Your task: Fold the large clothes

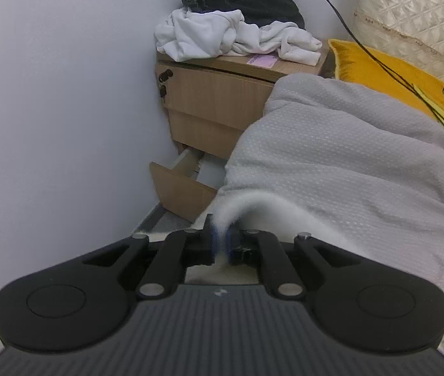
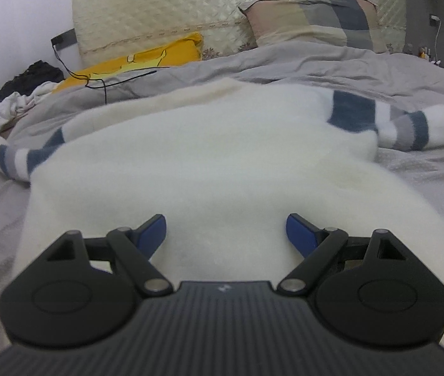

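A large white fleecy sweater [image 2: 209,156] with blue and grey stripes on both sleeves lies spread on the grey bed cover [image 2: 331,62]. My right gripper [image 2: 225,232] hovers over its lower body, blue pads wide apart with nothing pinched between them. In the left wrist view my left gripper [image 1: 222,246] is shut on a white fold of the sweater [image 1: 253,206] at the bed's left edge; the cloth arches up from the pads and trails right. The sweater's left sleeve [image 2: 12,156] reaches toward that edge.
A wooden nightstand [image 1: 219,94] stands by the white wall, its bottom drawer [image 1: 181,185] pulled out, with white and black clothes [image 1: 234,28] heaped on top. A yellow pillow [image 2: 146,59], a plaid pillow [image 2: 316,22], black cables [image 2: 103,78] and a quilted headboard [image 2: 190,9] lie beyond.
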Motion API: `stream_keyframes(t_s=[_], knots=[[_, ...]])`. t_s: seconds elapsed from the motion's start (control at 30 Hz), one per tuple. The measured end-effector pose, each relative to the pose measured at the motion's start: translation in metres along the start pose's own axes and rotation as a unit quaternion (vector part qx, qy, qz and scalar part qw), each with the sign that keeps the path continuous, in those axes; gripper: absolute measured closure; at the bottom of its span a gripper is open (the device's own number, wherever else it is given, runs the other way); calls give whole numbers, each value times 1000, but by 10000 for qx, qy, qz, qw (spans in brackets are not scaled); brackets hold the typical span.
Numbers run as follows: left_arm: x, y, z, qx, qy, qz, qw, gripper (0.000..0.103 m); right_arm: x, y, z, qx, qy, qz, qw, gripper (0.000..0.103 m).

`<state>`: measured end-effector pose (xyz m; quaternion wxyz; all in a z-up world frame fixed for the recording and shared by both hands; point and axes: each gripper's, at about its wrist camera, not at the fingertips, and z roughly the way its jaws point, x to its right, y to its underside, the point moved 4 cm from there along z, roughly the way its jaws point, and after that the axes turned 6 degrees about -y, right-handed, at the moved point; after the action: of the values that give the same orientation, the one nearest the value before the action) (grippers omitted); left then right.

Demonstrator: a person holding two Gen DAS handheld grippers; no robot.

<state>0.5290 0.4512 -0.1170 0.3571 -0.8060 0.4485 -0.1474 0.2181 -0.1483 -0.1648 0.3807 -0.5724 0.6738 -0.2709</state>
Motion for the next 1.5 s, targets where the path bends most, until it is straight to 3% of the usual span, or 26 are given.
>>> stream_keyframes(t_s=[0.03,0.1,0.17,0.23,0.3,0.43,0.67,0.8,1.0,1.07,1.1,1.13,1.27,1.5], knots=[[-1,1,-5,11,-17,7,10000,93,-1,0,0,-12,-16,-3,10000,17],[-2,5,-21,-78,12,-33,10000,74,-1,1,-3,-9,-58,3,10000,17],[-5,7,-45,-206,113,-266,9994,66,0,0,-7,-37,-124,34,9999,19],[-3,6,-77,-106,408,-346,9985,61,1,1,-12,-103,-249,89,9996,19],[5,6,-114,84,611,-196,9979,49,0,2,-20,-121,-344,109,9993,19],[23,21,-197,336,982,150,9945,49,0,1,-42,-52,-467,136,9988,19],[61,62,-320,419,1490,890,9839,49,-5,-6,-90,335,-710,-1,9969,19],[83,114,-392,363,1995,1170,9722,48,-6,-7,-116,470,-758,-178,9959,19],[114,200,-466,64,2749,1188,9541,48,4,0,-151,652,-752,-181,9949,19],[127,230,-485,84,2782,1378,9505,47,9,2,-162,721,-597,-181,9954,16],[131,245,-491,73,2801,1462,9487,46,11,3,-166,756,-545,-173,9955,5],[134,258,-495,15,2849,1498,9468,46,14,4,-171,790,-568,-124,9952,0],[140,309,-498,-183,3009,1540,9410,45,28,8,-178,654,-683,259,9952,0],[138,377,-470,-608,3127,1276,9393,45,37,16,-176,341,-737,567,9951,0]])
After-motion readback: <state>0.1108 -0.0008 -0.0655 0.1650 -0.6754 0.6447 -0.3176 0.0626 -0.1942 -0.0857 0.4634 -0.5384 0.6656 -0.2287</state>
